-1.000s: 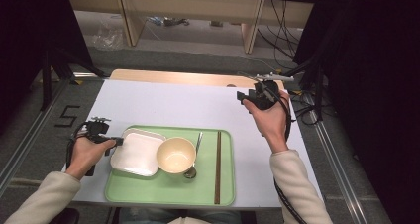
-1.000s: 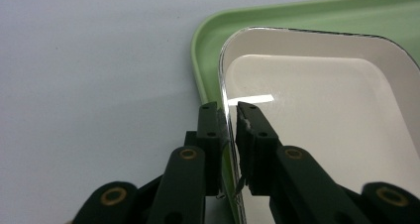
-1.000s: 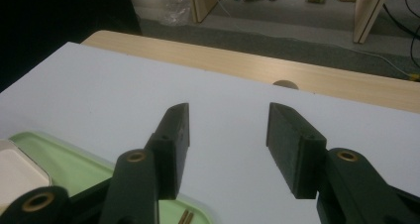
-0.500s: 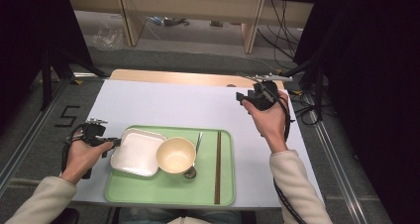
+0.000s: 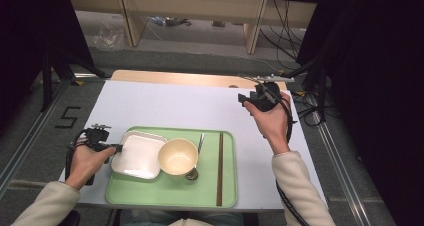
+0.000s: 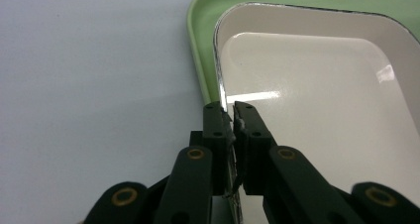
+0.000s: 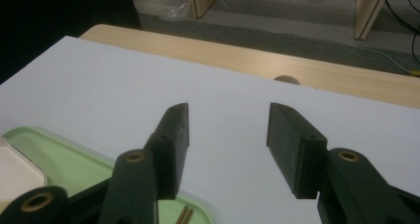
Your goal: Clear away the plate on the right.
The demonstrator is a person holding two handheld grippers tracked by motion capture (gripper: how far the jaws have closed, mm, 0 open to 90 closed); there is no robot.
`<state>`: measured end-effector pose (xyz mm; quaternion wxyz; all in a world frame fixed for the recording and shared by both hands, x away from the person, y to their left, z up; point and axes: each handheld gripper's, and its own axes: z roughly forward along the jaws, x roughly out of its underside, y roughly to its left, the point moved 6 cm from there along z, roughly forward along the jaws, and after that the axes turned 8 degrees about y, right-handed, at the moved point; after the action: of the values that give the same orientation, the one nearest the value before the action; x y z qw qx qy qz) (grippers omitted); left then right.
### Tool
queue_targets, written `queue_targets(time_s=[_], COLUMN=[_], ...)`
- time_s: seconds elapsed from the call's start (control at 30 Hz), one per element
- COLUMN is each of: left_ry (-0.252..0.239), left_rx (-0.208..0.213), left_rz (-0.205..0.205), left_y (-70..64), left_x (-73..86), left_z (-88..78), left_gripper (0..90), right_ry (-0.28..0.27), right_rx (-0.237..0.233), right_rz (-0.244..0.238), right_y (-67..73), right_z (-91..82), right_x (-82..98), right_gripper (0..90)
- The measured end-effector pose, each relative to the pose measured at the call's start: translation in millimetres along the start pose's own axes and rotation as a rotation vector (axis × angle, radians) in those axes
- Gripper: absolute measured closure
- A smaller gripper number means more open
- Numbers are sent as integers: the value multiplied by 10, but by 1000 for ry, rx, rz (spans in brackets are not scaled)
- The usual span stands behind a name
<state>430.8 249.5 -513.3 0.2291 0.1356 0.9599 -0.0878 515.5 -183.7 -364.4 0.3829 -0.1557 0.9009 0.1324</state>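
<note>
A white rectangular plate (image 5: 136,157) (image 6: 317,100) lies at the left of a green tray (image 5: 175,192) (image 6: 198,45). A beige bowl (image 5: 178,156) sits beside it, with a spoon (image 5: 200,142) and brown chopsticks (image 5: 220,168) to the right. My left gripper (image 5: 117,148) (image 6: 230,107) is at the plate's left rim. Its jaws have just been closing, and they now pinch that rim between the pads. My right gripper (image 5: 245,99) (image 7: 228,120) is held above the far right of the white table, open and with nothing between its jaws.
The white tabletop (image 5: 165,106) spreads beyond the tray toward a wooden strip (image 5: 175,79) at its far edge. Cables (image 5: 305,111) hang off the right side. The tray's corner (image 7: 74,164) and the chopstick tips (image 7: 184,215) lie below the right gripper.
The left hand has edged slightly nearer at the plate's left rim. The right hand holds still.
</note>
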Motion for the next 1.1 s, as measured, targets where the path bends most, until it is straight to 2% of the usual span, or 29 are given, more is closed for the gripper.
queue_targets(time_s=[0.03, 0.07, 0.1, 0.13, 0.17, 0.2, 0.23, 0.27, 0.3, 0.33, 0.37, 0.43, 0.47, 0.5, 0.57, 0.6, 0.63, 0.67, 0.73, 0.77, 0.83, 0.87, 0.9, 1.0, 1.07, 1.1], left_ry=[-16, 10, 37, 47, 39, 48, 48, 27, 2, -34, -65, -125, -161, -206, -350, -407, -455, -505, -575, -613, -660, -678, -692, -728, -744, -748], left_rx=[29, 56, 30, 28, 19, 20, 29, 25, 14, 14, -8, -5, -18, -30, -50, -68, -68, -77, -80, -89, -103, -104, -107, -121, -133, -132], left_rz=[9, -49, 24, 34, 275, 291, 31, 24, 125, -2, 16, 55, 77, 100, 89, 106, 96, 103, 104, 113, 119, 113, 116, 111, 129, 129], left_y=[-49, -125, -81, -89, 24, 23, -131, -145, -111, -230, -233, -230, -221, -209, -212, -193, -193, -180, -163, -151, -138, -135, -130, -120, -112, -120], left_x=[-1, 35, 54, 64, 1, 11, 89, 79, 44, 65, 52, 26, 9, -12, -85, -114, -133, -157, -189, -203, -211, -207, -202, -184, -181, -177], left_z=[22, 18, 21, 33, 63, 62, 52, 42, 19, -10, -62, -137, -172, -217, -317, -393, -435, -509, -603, -662, -732, -754, -775, -818, -838, -837], left_gripper=[838, 835, 833, 827, 819, 807, 786, 765, 726, 664, 621, 536, 500, 468, 409, 353, 316, 296, 253, 242, 216, 207, 195, 181, 173, 169], right_ry=[-1, -2, 0, 2, 1, 2, 1, -3, 3, -6, -8, -21, -33, -45, -86, -105, -138, -161, -214, -215, -242, -244, -255, -273, -283, -283], right_rx=[1, 3, -3, 5, 0, -3, 6, -4, 0, 5, 7, 0, 4, -1, 1, -6, -3, -1, -13, -21, -34, -29, -45, -59, -47, -63], right_rz=[2, 0, -9, -3, 0, -8, -3, -10, -8, -15, -15, -5, -17, -7, -9, -11, -20, -24, -41, -44, -59, -83, -82, -94, -102, -101], right_y=[3, 2, -1, -1, 5, -2, -6, -11, -19, -32, -38, -41, -53, -46, -65, -71, -87, -92, -84, -71, -32, -31, -5, 24, 18, 25], right_z=[3, 6, 10, 8, 15, 17, 9, 15, 4, 5, -1, -10, -17, -22, -53, -73, -88, -97, -120, -126, -132, -140, -139, -145, -164, -167], right_x=[-1, -2, -3, 0, 1, 1, 2, 0, 1, -4, -2, 4, 0, 1, -5, -5, -5, -7, 12, 32, 97, 134, 172, 302, 411, 466], right_gripper=[519, 519, 519, 519, 519, 519, 519, 519, 519, 519, 519, 517, 513, 511, 501, 493, 484, 480, 476, 468, 453, 446, 440, 415, 402, 400])
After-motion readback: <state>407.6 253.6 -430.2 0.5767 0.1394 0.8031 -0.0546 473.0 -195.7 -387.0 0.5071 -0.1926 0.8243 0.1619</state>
